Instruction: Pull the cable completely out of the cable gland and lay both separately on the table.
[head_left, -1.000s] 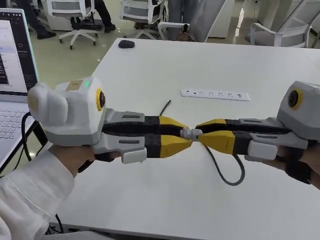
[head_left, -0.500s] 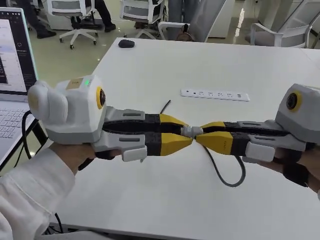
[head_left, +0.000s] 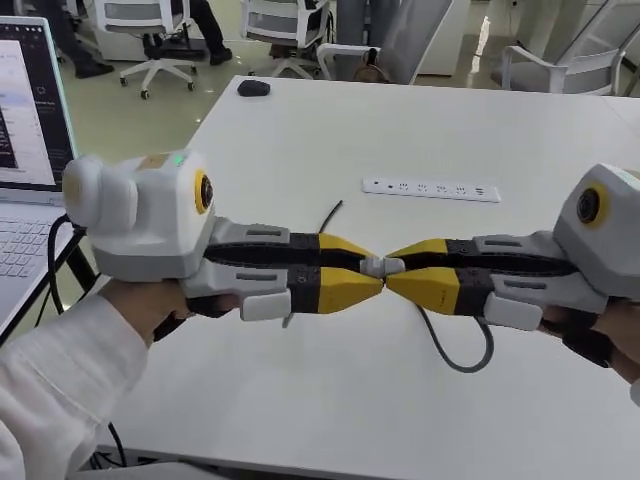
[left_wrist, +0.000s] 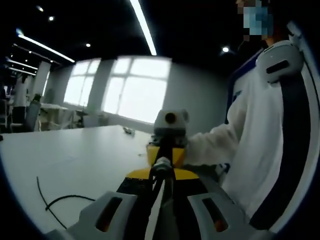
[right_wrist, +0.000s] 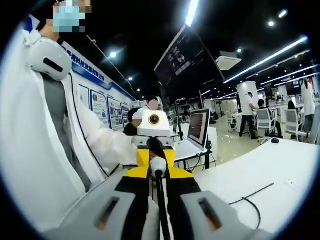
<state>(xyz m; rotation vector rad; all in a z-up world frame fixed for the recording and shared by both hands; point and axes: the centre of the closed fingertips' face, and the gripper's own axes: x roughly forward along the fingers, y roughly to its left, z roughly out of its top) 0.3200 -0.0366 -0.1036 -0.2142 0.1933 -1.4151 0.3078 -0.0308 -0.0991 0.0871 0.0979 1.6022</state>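
Observation:
Over the white table (head_left: 300, 400) my two grippers meet tip to tip. A small grey-white cable gland (head_left: 378, 266) sits between the tips. My left gripper (head_left: 362, 268) is shut on the gland (left_wrist: 162, 164). My right gripper (head_left: 396, 268) is shut on the black cable (right_wrist: 161, 200), which runs back between its jaws from the gland (right_wrist: 158, 165). Below the right gripper the cable (head_left: 468, 355) hangs in a loop onto the table. Another stretch of it lies beyond the grippers (head_left: 330, 213). How the two stretches join is hidden under the grippers.
A white power strip (head_left: 430, 188) lies on the table beyond the grippers. A dark mouse (head_left: 253, 88) sits near the far edge. An open laptop (head_left: 25, 150) stands off the table's left side. Office chairs (head_left: 150, 30) stand behind.
Both grippers stay tip to tip on the gland and cable. The pair has shifted only slightly, and the right gripper has edged a little to the left.

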